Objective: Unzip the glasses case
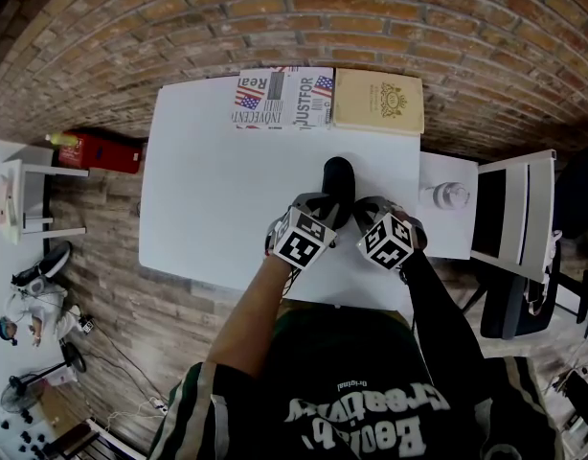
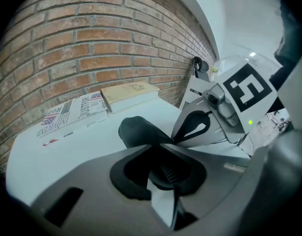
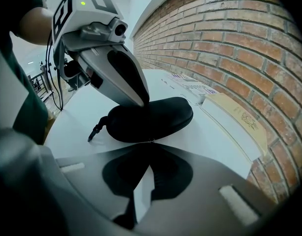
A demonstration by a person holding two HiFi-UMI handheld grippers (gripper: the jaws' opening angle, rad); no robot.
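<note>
The black glasses case (image 1: 338,175) is lying on the smooth white table (image 1: 208,180), directly ahead of both grippers and reaching away towards the brick wall (image 1: 294,17). The left gripper (image 1: 318,209) is clamping the case's near end between partly closed grey jaws, one finger (image 3: 129,77) pressing on the rounded top. The right gripper (image 3: 152,142) is keeping its jaws fully together, tips touching the case's long near edge; whether they are pinching the zip pull cannot be told. The case is looking matte, oval and domed, a short dark strap (image 3: 94,132) trailing from one end.
</note>
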